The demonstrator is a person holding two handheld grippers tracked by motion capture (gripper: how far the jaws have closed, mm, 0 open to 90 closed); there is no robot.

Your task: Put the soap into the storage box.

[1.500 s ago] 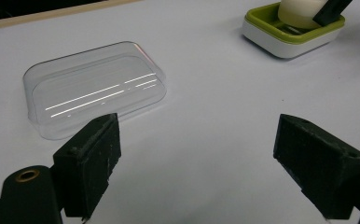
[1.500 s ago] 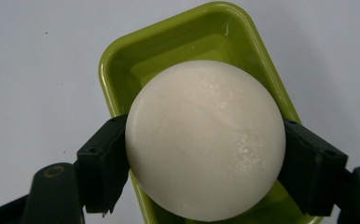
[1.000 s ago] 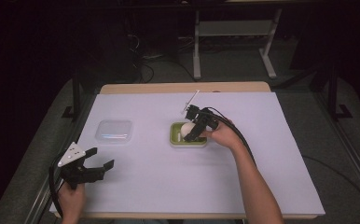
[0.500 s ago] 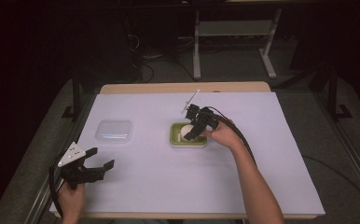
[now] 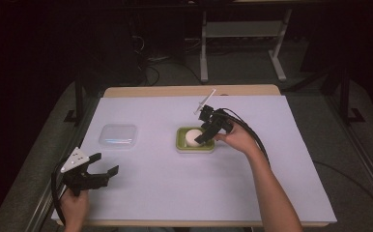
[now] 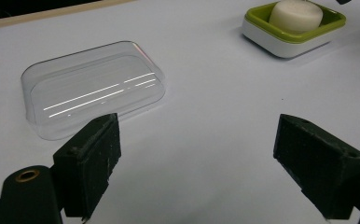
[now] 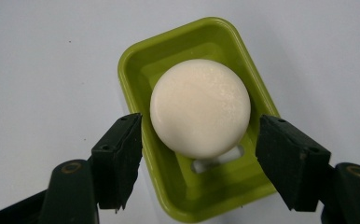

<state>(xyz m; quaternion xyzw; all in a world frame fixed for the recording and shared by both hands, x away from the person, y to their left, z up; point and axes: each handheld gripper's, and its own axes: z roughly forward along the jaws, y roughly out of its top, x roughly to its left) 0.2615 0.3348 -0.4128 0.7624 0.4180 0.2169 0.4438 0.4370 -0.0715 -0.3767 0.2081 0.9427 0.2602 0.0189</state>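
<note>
The round white soap sits in the green dish on the worktop. The right gripper is open around it. Squeeze slowly and evenly. The left gripper waits open near the clear lid.

Cream soap, green dish

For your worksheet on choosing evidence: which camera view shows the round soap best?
The right gripper view: the soap appears large from above, lying in the green dish. The left gripper view shows it far off at an angle; the high view shows it small, partly behind the right claw.
</note>
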